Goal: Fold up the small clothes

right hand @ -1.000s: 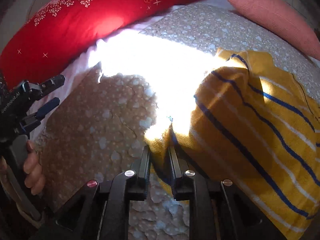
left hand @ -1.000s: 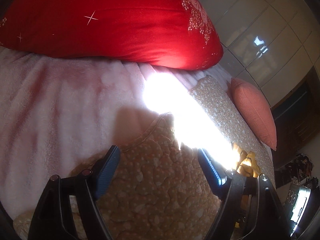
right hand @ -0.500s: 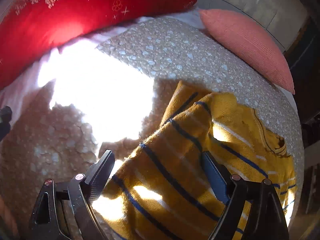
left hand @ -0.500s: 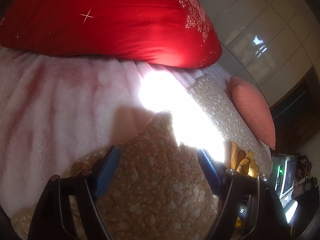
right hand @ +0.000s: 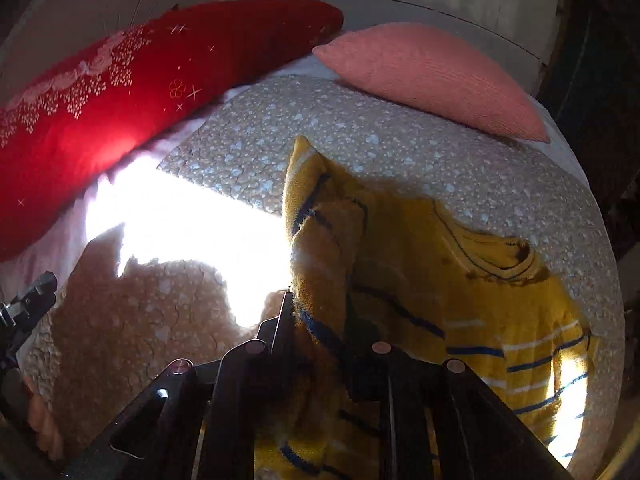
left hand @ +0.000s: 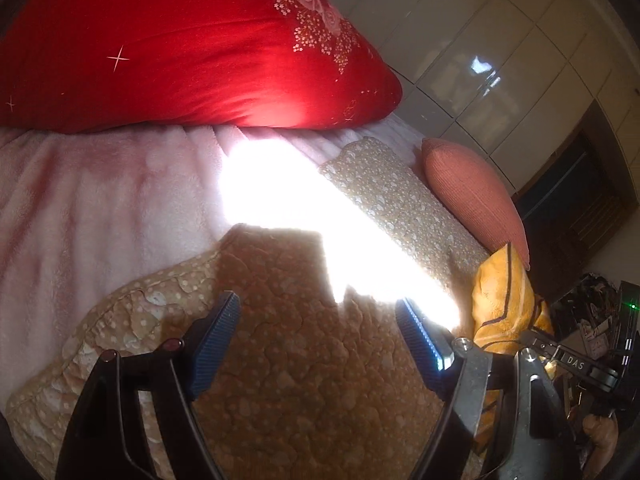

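Left gripper (left hand: 316,344) hung spread and empty above the quilt's (left hand: 304,392) near-left part, seemingly waiting. Right gripper (right hand: 320,320) had just closed, clenched on a raised fold of the yellow striped sweater (right hand: 420,300) by the quilt's right edge, likely to fold it over.

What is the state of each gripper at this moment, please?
Left gripper: open, nothing between its fingers, over the quilt.
Right gripper: jaws have just been closing, now shut on a fold of the yellow striped sweater.
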`<state>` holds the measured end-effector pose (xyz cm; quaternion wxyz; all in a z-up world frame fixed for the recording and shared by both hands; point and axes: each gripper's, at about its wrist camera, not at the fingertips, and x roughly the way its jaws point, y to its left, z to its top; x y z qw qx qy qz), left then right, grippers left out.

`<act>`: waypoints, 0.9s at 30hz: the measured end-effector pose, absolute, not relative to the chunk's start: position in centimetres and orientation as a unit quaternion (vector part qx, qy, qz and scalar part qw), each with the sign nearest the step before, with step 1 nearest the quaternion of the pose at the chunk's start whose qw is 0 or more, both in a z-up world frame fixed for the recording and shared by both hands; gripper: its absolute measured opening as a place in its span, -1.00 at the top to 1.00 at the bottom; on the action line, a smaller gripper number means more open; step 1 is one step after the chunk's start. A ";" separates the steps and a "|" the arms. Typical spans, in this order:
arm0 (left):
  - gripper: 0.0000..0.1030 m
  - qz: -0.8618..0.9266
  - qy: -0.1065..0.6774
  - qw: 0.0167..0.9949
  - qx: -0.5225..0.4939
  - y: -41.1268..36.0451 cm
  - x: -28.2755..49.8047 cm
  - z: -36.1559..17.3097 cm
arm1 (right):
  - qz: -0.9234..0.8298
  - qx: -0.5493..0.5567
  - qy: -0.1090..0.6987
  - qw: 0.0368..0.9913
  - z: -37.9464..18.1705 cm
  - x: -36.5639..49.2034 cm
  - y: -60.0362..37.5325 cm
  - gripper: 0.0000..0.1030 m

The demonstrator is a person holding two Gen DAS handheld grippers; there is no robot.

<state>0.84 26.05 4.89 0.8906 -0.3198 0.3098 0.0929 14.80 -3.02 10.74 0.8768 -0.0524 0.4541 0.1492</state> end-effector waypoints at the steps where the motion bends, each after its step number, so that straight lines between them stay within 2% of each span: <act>1: -0.53 0.088 0.309 0.894 -0.312 25.2 0.6 5.2 | 0.141 -0.033 0.450 0.881 11.3 14.5 -5.6 0.67; 6: -0.60 0.033 0.326 0.898 -0.295 19.9 -0.7 6.5 | 0.087 0.075 0.438 0.892 11.1 11.7 -19.6 0.72; 11: -0.63 -0.032 0.370 0.898 -0.234 12.5 -0.5 7.1 | 0.049 0.182 0.453 0.872 6.4 9.3 -30.0 0.74; 14: -0.63 -0.057 0.397 0.895 -0.193 8.7 0.1 7.1 | 0.088 0.244 0.446 0.857 4.4 8.4 -33.0 0.75; 16: -0.63 -0.063 0.409 0.895 -0.169 6.7 0.2 7.2 | 0.097 0.277 0.432 0.853 4.5 7.3 -34.4 0.64; 18: -0.63 -0.071 0.412 0.895 -0.154 5.5 0.2 7.4 | 0.071 0.281 0.413 0.863 5.7 6.0 -35.3 0.18; 21: -0.63 -0.074 0.415 0.896 -0.139 4.0 -0.1 7.5 | 0.104 0.269 0.380 0.879 8.4 3.9 -34.8 0.18; 22: -0.63 -0.075 0.417 0.895 -0.139 3.6 -0.2 7.5 | 0.123 0.262 0.373 0.881 9.2 3.3 -34.1 0.11; 24: -0.63 -0.077 0.425 0.891 -0.141 3.0 -0.2 7.1 | 0.163 0.250 0.362 0.883 10.3 2.3 -32.4 -0.46; 26: -0.63 -0.079 0.435 0.885 -0.147 2.7 -0.2 6.8 | 0.180 0.228 0.358 0.887 10.6 2.2 -30.4 -0.62; 27: -0.63 -0.079 0.438 0.883 -0.151 2.3 -0.2 6.8 | 0.175 0.212 0.363 0.890 10.2 2.3 -29.9 -0.62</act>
